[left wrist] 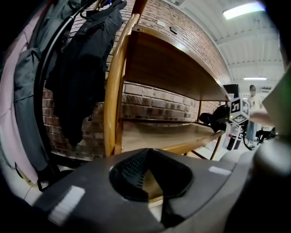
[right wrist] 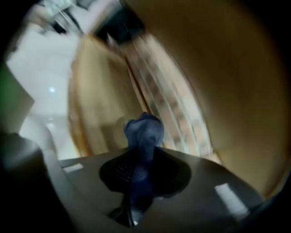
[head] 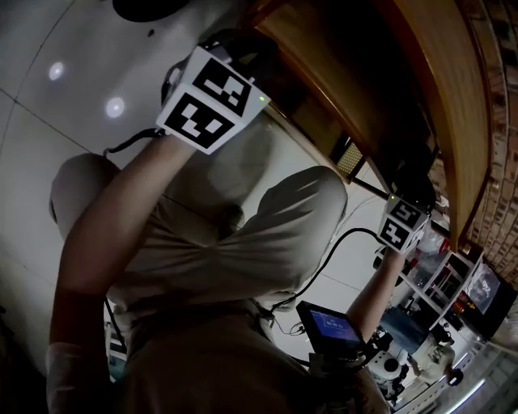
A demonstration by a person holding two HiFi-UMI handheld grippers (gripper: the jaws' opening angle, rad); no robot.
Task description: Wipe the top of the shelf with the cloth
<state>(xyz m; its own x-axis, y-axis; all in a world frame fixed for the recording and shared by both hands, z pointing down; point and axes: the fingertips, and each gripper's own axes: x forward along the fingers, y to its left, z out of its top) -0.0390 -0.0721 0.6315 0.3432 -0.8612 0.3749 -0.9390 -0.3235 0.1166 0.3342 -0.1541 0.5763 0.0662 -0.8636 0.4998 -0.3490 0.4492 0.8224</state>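
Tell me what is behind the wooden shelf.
A brick wall shows through the wooden shelf's open back; where its boards cross, the wall is hidden.

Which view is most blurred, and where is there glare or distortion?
Right gripper view: heavy motion blur, only the blue cloth readable. Left gripper view: sharp, fisheye bows the shelf, ceiling light glares. Head view: dim, lamp reflections on floor.

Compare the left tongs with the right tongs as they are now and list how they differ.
The right tongs are clamped on a blue cloth, which bunches up past their tips; the left tongs are closed on nothing. The left tongs look along the wooden shelf from one end; the right tongs are at its far end, close to the wood. Shared: both are shut.
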